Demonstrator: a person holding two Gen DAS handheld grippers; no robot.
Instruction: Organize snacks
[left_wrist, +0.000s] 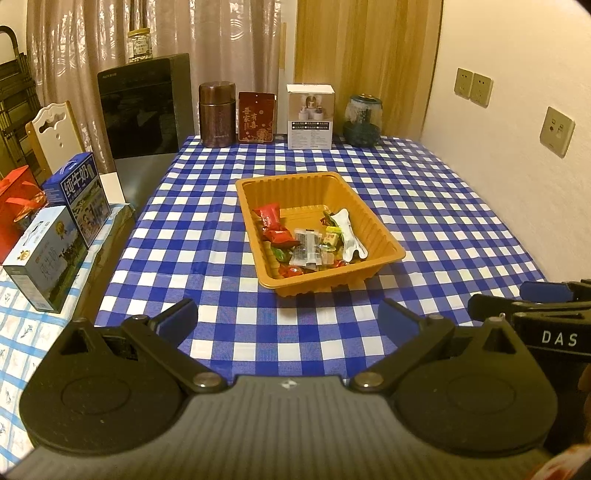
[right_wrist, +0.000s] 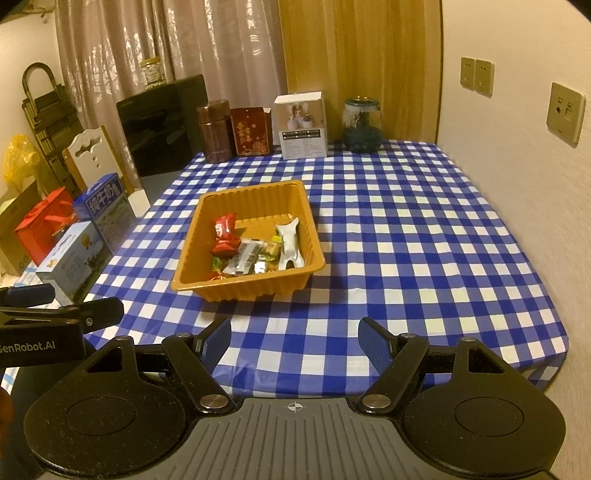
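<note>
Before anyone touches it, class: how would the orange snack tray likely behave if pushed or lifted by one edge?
The orange tray looks thin, ribbed plastic, so probably light and flexible. Pushed, it would likely slide on the glossy tablecloth. Lifted unevenly, its loose candies could shift.

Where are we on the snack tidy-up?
Looks done: wrapped snacks all lie inside the orange tray; none shows loose on the checked cloth. In hand: nothing, left gripper and right gripper both open, empty, short of the tray. Left: nothing evident.

Both wrist views side by side at near table edge, angled down; share orange tray (left_wrist: 384, 236) midtable.
</note>
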